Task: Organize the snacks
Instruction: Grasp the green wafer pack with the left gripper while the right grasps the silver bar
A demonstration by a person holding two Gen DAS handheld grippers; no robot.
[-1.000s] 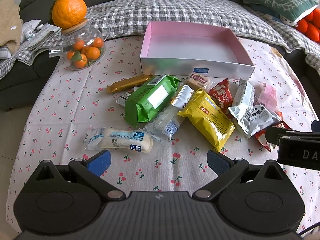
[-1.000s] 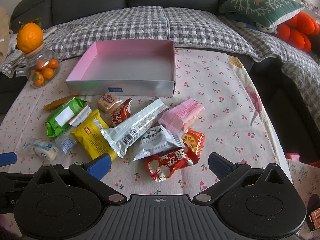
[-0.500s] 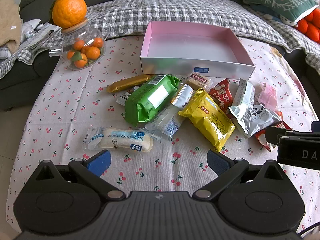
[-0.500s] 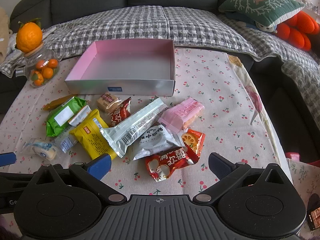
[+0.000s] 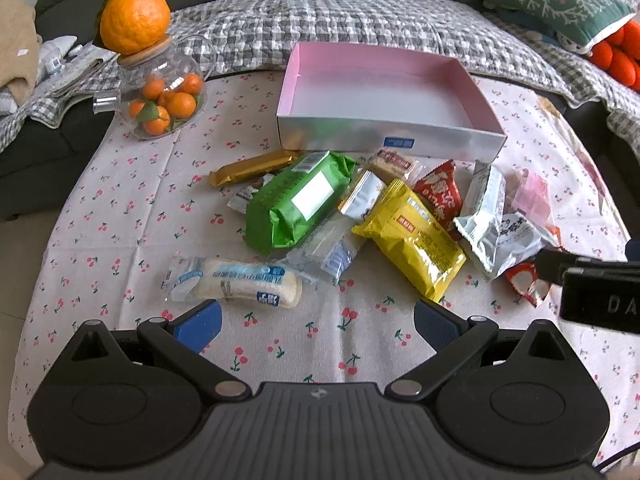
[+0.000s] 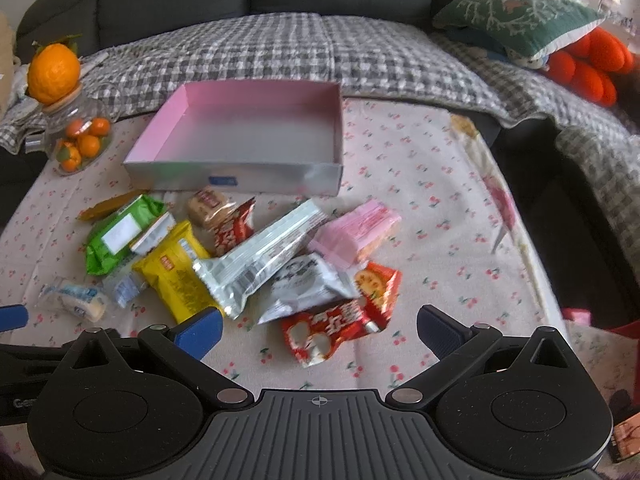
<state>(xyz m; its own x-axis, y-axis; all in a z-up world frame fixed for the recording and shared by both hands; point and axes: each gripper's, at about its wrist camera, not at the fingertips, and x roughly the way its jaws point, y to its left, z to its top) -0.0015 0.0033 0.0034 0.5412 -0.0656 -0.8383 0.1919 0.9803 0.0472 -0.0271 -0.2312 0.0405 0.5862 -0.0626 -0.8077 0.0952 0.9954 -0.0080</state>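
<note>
An empty pink-lined box (image 5: 384,144) (image 6: 240,170) stands on the cherry-print tablecloth. In front of it lies a pile of snack packets: a green pack (image 5: 300,204), a yellow pack (image 5: 416,236), a gold bar (image 5: 252,168), a white-blue bun (image 5: 240,284), silver packs (image 6: 260,256), a pink pack (image 6: 356,232) and a red pack (image 6: 340,324). My left gripper (image 5: 318,322) is open and empty, just short of the white-blue bun. My right gripper (image 6: 318,326) is open and empty, over the red pack.
A glass jar of small oranges (image 5: 160,100) with a big orange (image 5: 134,20) on its lid stands at the back left. A sofa with a checked blanket (image 5: 360,12) and cushions (image 6: 516,16) lies behind. The table edge drops off at right (image 6: 532,240).
The right wrist view is slightly blurred now and has shifted a little toward the pile. The left gripper and the snacks have not visibly moved.
</note>
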